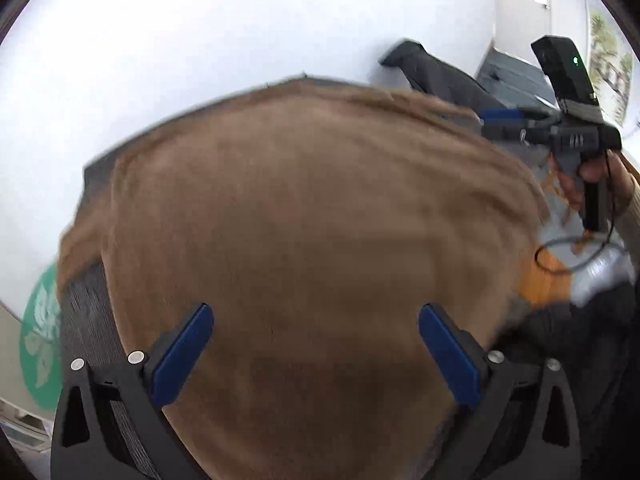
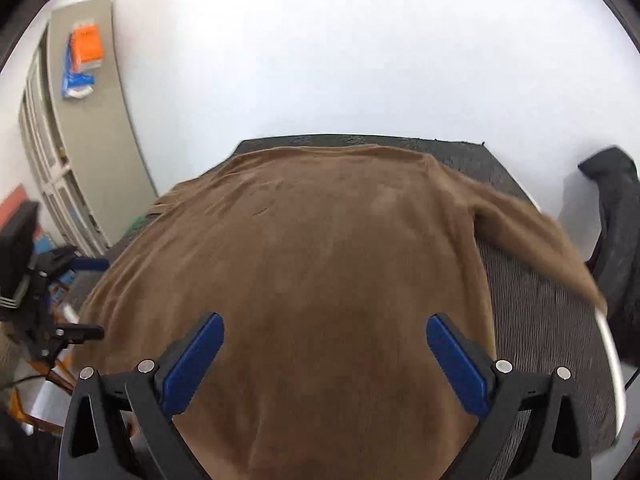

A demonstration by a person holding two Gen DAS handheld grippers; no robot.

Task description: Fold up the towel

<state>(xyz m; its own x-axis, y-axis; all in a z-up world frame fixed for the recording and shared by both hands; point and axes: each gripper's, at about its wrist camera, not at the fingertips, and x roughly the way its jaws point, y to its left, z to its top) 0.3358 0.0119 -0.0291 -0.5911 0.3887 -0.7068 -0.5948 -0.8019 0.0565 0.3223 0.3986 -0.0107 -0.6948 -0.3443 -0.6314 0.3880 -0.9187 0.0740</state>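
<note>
A brown towel (image 1: 304, 240) lies spread over a dark grey mat (image 1: 86, 320) and fills most of both wrist views. My left gripper (image 1: 316, 312) hovers over its near part, blue pads wide apart and nothing between them. My right gripper (image 2: 325, 322) is likewise open above the towel (image 2: 312, 264). In the right wrist view one towel corner (image 2: 560, 248) trails off to the right across the mat (image 2: 540, 320). The left wrist view shows the right gripper (image 1: 492, 120) from the side, held by a hand (image 1: 592, 176). The left gripper (image 2: 92, 298) shows at the left edge of the right wrist view.
A white wall stands behind the mat. A dark chair armrest (image 2: 620, 220) is at the right, and a grey cabinet (image 2: 92, 120) with orange and blue packs (image 2: 82, 60) at the left. A cable (image 1: 572, 256) loops under the hand. A green emblem (image 1: 40, 340) shows low left.
</note>
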